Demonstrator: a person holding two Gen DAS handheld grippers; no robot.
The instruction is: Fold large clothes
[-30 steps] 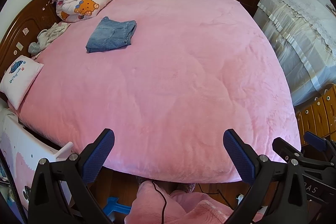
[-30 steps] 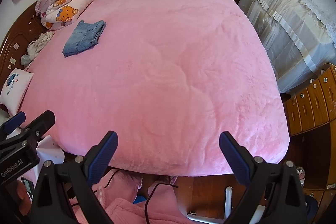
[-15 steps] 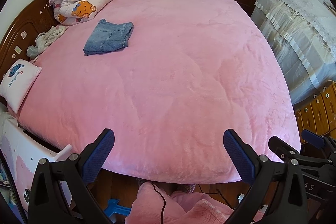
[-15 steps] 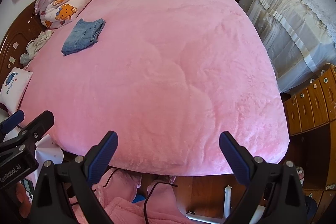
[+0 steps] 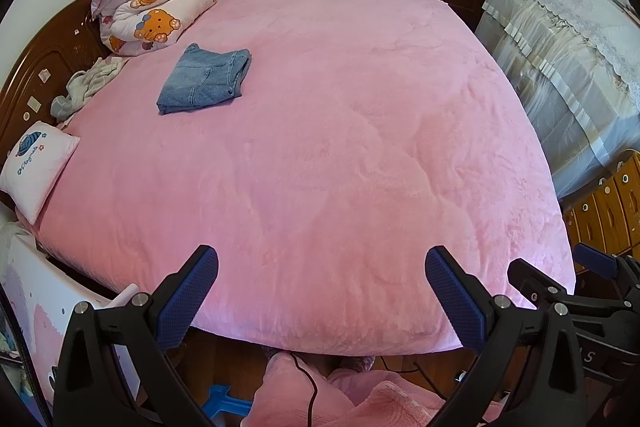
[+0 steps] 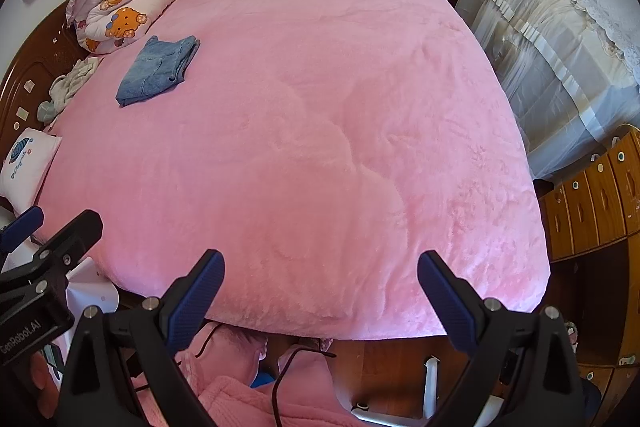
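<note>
The folded jeans (image 5: 204, 82) lie on the pink bed cover (image 5: 340, 155) near the headboard end, just beside the rolled cartoon quilt (image 5: 154, 11), well apart from both tongs. The left tongs (image 5: 322, 297) and right tongs (image 6: 320, 297) hover over the bed's foot edge, each with fingers spread apart, holding nothing. The left tongs' body reads "GenRobot.AI" in the right wrist view.

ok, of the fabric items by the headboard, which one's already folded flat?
The blue jeans: a neat flat rectangle on the pink blanket. The grey-white garment beside them lies crumpled; the bear-print quilt is bundled.
</note>
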